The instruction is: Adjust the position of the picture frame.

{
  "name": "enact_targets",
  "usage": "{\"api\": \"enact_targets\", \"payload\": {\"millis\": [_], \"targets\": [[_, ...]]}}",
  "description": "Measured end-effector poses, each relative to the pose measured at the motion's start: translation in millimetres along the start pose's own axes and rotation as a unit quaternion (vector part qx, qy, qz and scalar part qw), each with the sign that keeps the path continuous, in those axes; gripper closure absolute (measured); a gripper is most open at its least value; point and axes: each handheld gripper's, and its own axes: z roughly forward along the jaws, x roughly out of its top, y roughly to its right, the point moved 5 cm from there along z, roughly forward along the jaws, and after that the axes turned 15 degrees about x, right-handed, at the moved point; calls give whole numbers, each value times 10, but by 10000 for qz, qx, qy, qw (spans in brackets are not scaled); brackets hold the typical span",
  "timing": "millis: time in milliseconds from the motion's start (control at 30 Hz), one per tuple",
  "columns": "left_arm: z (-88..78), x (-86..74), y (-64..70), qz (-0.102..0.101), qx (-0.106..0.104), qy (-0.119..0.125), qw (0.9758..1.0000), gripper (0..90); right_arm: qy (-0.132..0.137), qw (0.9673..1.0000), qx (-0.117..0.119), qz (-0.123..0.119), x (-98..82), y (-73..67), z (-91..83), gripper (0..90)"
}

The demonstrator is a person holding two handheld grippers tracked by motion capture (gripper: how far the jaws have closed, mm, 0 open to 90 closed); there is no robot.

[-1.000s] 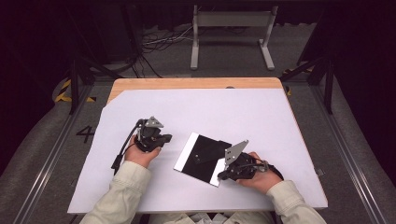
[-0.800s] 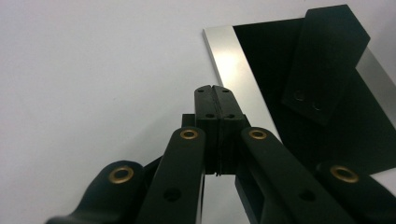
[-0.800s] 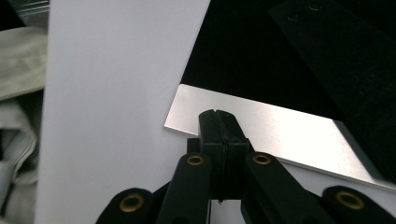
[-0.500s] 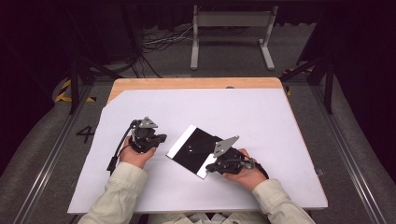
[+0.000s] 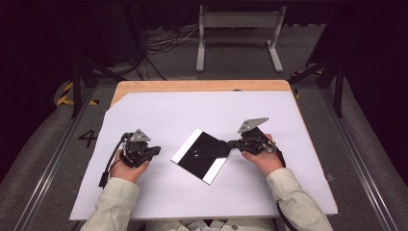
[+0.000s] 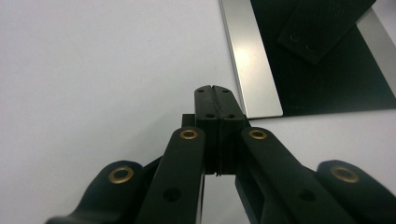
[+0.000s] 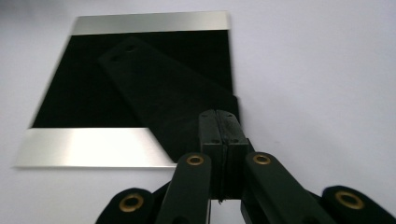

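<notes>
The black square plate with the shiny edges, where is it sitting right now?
In the high view the black square plate lies flat on the white table sheet, near the person's edge, between the left tongs and the right tongs, closer to the right ones.

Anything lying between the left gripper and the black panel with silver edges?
No. In the high view, only bare white table cover separates the left gripper from the black panel; the left gripper view shows the same.
</notes>
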Motion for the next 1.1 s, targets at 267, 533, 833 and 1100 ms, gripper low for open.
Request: {"api": "enact_targets", "payload": {"millis": [267,533,833,1100], "targets": [[-70,-79,-32,-84,-7,-19,10000,900,-157,9994,-174,267,-85,250,118,900],[-5,-132,-75,-274,118,-400,9988,900,-530,9978,376,124,-121,167,194,900],[38,-155,-123,-438,195,-604,9970,900,-933,9921,826,-119,-126,-121,251,900],[108,-157,-124,-461,215,-783,9956,900,-1242,9849,1107,-488,-104,-375,318,900]]}}
